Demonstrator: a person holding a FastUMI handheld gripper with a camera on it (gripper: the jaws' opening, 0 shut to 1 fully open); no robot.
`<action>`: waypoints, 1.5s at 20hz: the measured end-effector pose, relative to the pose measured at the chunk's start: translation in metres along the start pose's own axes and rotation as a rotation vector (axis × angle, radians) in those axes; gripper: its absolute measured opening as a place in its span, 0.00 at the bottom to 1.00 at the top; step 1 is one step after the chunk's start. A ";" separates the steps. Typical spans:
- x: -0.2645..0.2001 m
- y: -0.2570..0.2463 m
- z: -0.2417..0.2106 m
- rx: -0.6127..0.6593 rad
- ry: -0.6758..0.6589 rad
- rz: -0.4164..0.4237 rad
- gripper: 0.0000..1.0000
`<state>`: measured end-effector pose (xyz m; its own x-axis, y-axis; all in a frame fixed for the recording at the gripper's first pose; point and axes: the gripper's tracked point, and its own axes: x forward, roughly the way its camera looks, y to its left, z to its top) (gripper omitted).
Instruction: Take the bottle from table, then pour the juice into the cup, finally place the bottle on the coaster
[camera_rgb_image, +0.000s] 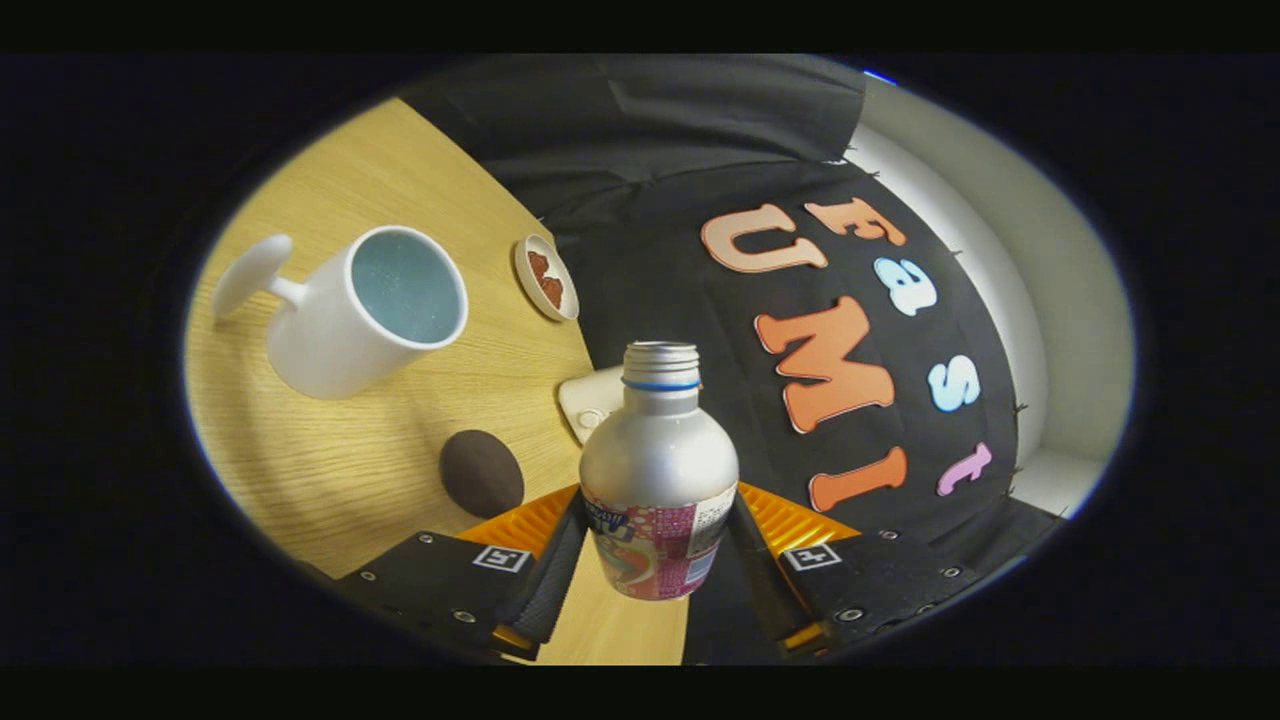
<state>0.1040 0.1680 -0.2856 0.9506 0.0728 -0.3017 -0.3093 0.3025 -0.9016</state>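
While the tool (655, 545) pinches it from both sides, the silver metal bottle with a printed label and blue neck ring (658, 470) stands uncapped between the fingers, raised above the pale wooden counter (330, 440). Far left: white ceramic cup with handle (365, 310). Near left of the bottle: dark brown round coaster (482, 472). Beyond: small white dish of reddish pieces (546, 277); white object behind the bottle (590, 402).

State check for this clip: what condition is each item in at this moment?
bottle: uncapped, held off the table between the fingers
gripper: shut on the bottle
cup: beyond the fingers on the table, no juice visible inside
coaster: bare
small dish: holds something reddish
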 end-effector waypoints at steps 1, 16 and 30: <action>0.001 0.000 0.003 -0.033 -0.008 -0.008 0.77; 0.009 0.000 0.039 -0.404 -0.127 -0.091 0.77; 0.009 -0.002 0.045 -0.510 -0.170 -0.134 0.77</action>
<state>0.1147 0.2106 -0.2727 0.9603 0.2303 -0.1577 -0.1183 -0.1758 -0.9773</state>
